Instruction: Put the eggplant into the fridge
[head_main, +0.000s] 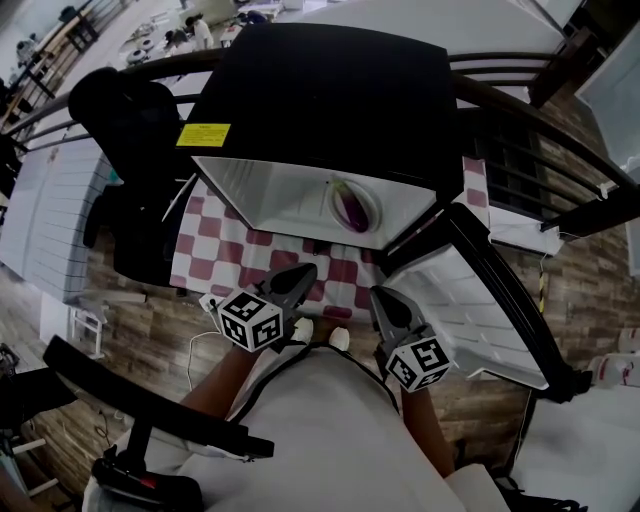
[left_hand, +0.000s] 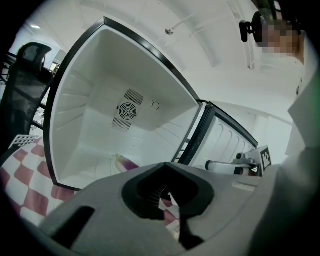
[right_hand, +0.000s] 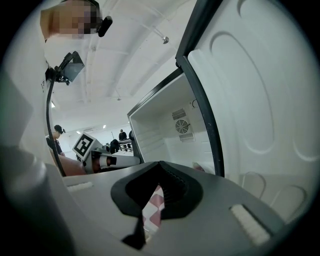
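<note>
The purple eggplant (head_main: 350, 207) lies inside the open black mini fridge (head_main: 320, 100), on its white floor towards the right. In the left gripper view the eggplant (left_hand: 125, 162) shows just above the jaws. My left gripper (head_main: 297, 278) is shut and empty, held close to my body in front of the fridge opening. My right gripper (head_main: 385, 300) is also shut with nothing in it, beside the open fridge door (head_main: 480, 300). Both sets of jaws (left_hand: 166, 167) (right_hand: 159, 162) point towards the fridge interior, well short of the eggplant.
The fridge stands on a red and white checked cloth (head_main: 225, 250). A black chair (head_main: 120, 130) sits to the left. The open door (right_hand: 260, 100) fills the right side. A dark curved rail (head_main: 150, 410) crosses the lower left over a wooden floor.
</note>
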